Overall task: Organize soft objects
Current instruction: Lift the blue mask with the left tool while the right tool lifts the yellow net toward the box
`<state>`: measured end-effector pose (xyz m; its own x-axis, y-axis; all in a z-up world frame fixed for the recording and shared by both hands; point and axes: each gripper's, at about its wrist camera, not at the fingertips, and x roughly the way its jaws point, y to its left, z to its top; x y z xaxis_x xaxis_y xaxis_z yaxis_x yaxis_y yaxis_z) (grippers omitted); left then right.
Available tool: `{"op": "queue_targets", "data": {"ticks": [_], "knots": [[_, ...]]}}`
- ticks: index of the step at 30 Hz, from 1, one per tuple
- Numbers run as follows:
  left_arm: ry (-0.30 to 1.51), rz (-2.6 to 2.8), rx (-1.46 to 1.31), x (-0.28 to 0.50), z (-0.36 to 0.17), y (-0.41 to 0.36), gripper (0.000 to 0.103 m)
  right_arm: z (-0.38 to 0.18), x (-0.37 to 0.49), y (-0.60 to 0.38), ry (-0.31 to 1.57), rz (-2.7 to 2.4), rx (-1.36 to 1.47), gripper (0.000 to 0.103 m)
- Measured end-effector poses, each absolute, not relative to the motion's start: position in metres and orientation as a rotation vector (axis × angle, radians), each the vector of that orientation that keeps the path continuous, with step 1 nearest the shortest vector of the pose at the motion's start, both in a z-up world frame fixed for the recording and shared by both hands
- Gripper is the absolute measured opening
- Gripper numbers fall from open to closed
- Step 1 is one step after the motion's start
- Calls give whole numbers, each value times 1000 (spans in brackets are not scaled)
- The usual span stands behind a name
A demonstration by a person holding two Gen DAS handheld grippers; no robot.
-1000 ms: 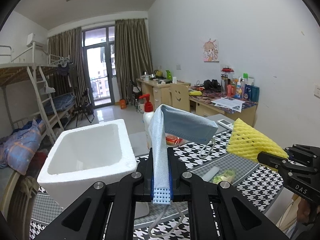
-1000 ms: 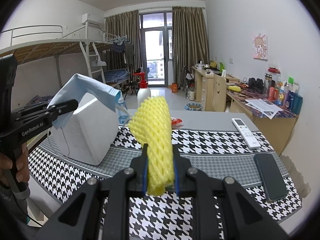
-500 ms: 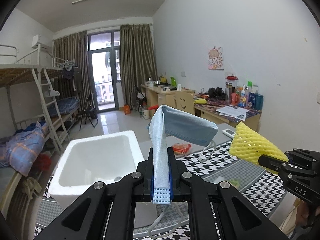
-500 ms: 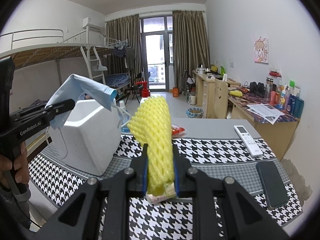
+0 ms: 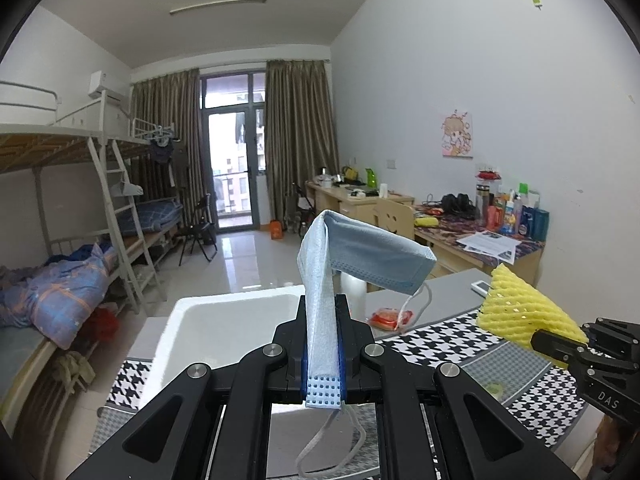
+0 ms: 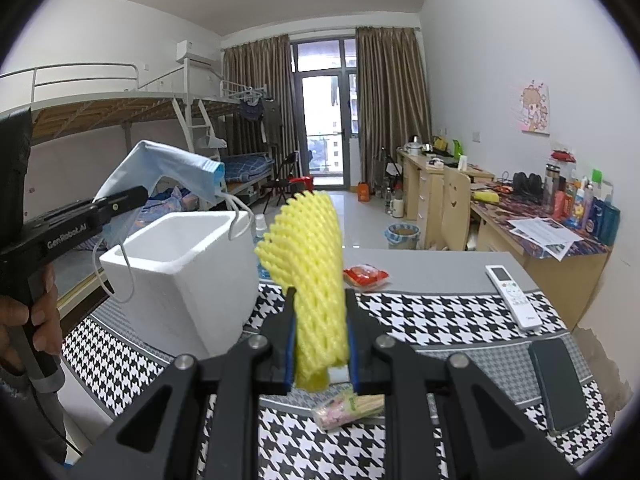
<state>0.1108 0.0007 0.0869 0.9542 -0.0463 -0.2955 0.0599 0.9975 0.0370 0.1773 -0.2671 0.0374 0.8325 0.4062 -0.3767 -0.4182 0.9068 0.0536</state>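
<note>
- Left gripper (image 5: 323, 344): jaws clamped on blue face mask (image 5: 360, 256). Mask's long axis runs up out of the jaws, then folds over and droops fwd-right; ear loops dangle below.
- Right gripper (image 6: 320, 344): jaws pinched on yellow foam net (image 6: 308, 256), long axis upright, top fanning wider above the jaws.
- White foam box (image 6: 188, 268) on the houndstooth desk (image 6: 440, 312), ahead-left of right jaws, just below/ahead of left jaws; opening faces up.
- Small wrapped packet (image 6: 348, 408) on desk under right jaws.
</note>
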Motion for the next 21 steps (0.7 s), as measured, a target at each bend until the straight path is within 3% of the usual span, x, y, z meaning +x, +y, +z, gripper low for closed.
{"op": "queue_targets", "data": {"ticks": [21], "knots": [[299, 69, 31, 117, 93, 34, 10, 50, 190, -221, 377, 577, -51, 23]]}}
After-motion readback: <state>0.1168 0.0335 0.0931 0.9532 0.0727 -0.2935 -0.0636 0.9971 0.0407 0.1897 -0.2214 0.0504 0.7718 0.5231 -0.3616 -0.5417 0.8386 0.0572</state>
